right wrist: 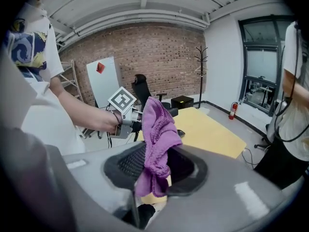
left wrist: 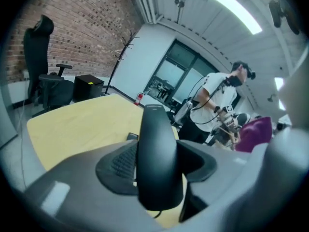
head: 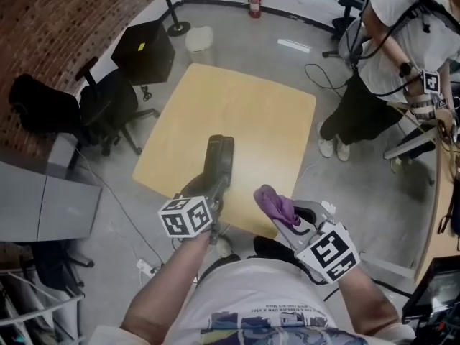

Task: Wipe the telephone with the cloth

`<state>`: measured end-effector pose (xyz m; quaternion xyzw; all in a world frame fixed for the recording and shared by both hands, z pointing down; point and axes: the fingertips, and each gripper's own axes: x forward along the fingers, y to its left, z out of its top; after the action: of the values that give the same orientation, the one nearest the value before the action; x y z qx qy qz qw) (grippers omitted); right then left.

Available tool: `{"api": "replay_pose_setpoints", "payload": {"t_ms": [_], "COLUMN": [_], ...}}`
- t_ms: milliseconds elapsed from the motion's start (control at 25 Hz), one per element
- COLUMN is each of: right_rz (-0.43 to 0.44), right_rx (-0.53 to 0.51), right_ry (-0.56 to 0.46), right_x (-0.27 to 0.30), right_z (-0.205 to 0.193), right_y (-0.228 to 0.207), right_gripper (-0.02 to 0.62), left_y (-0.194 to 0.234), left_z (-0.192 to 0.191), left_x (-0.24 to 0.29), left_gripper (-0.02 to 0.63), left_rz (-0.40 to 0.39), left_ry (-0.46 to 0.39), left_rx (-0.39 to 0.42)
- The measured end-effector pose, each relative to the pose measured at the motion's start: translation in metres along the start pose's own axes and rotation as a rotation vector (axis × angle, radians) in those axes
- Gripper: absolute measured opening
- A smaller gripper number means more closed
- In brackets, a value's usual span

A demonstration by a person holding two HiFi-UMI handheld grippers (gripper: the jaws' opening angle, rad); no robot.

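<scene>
A black telephone handset (head: 218,162) is held upright over the near edge of the yellow table (head: 251,113), with my left gripper (head: 213,192) shut on its lower part. In the left gripper view the handset (left wrist: 157,149) stands between the jaws of that gripper (left wrist: 157,180). To the right, my right gripper (head: 289,220) is shut on a bunched purple cloth (head: 276,205), a short gap away from the handset. In the right gripper view the cloth (right wrist: 157,139) sticks up from the jaws of the right gripper (right wrist: 154,175) and hangs down between them. The cloth (left wrist: 255,134) also shows at the right of the left gripper view.
A person in a white shirt (head: 402,42) stands right of the table. A black office chair (head: 108,103), a black box (head: 144,49), a white bin (head: 200,42), a coat stand base (head: 177,27) and a fire extinguisher (head: 254,0) lie left and beyond. Cables run over the floor.
</scene>
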<state>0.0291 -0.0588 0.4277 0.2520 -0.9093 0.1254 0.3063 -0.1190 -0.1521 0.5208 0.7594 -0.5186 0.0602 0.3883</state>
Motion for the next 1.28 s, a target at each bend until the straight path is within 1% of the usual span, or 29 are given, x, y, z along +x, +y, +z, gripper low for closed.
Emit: {"api": "replay_pose_setpoints", "payload": {"t_ms": [240,320,440,680,880,1120,1280], "right_rz": [0.027,0.04,0.053,0.089,0.121,0.144,0.147], "right_rx": [0.001,0.0,0.001,-0.004,-0.004,0.001,0.022], "right_ry": [0.018,0.028,0.044,0.071,0.08,0.098,0.083], "right_x": [-0.003,-0.004,-0.006,-0.007,-0.003,-0.001,0.003], "right_z": [-0.012,-0.014,-0.019,-0.023,-0.022,-0.028,-0.03], "right_y": [-0.031,-0.04,-0.053,-0.073,-0.08,-0.09,-0.094], "right_gripper": [0.117,0.117,0.117,0.117,0.117,0.117,0.117], "left_y": [0.023,0.032,0.04,0.052,0.058,0.064,0.062], "left_z": [-0.015,-0.021,-0.027,-0.036,-0.041,-0.054,-0.057], "left_x": [0.041,0.051,0.063,0.08,0.087,0.094,0.094], "left_gripper": [0.252,0.252,0.252,0.252,0.252,0.253,0.255], "left_rz": [0.129,0.17,0.218,0.307,0.334,0.349,0.36], "left_ry": [0.065,0.088,0.115,0.157,0.193,0.246,0.264], "left_rx": [0.078,0.087,0.111,0.189,0.25,0.277,0.301]}}
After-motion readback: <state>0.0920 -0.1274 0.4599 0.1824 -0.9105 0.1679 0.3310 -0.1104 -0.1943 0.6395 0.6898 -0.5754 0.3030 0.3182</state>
